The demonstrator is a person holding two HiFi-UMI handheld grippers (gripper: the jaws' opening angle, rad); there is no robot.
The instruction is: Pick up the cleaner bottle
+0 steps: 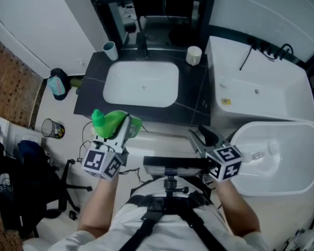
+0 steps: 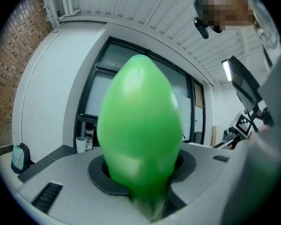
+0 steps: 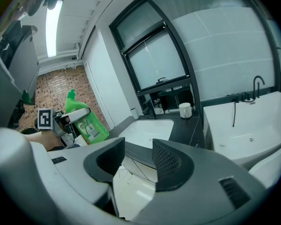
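Observation:
The green cleaner bottle (image 1: 111,122) is off the counter, lying roughly level in front of the sink. My left gripper (image 1: 126,126) is shut on it. In the left gripper view the bottle (image 2: 140,125) fills the middle, and the jaws of my left gripper (image 2: 143,175) press on its lower part. The right gripper view shows the same bottle (image 3: 84,121) at the left, clamped in the other gripper. My right gripper (image 1: 199,135) hangs beside the toilet, apart from the bottle. Its jaws (image 3: 138,158) stand open with nothing between them.
A dark counter (image 1: 91,95) holds a white basin (image 1: 141,83), a pale blue cup (image 1: 110,50) and a white cup (image 1: 193,55). A white tub (image 1: 261,88) and a toilet bowl (image 1: 288,163) stand at the right. A bin (image 1: 52,128) and a teal container (image 1: 57,85) stand at the left.

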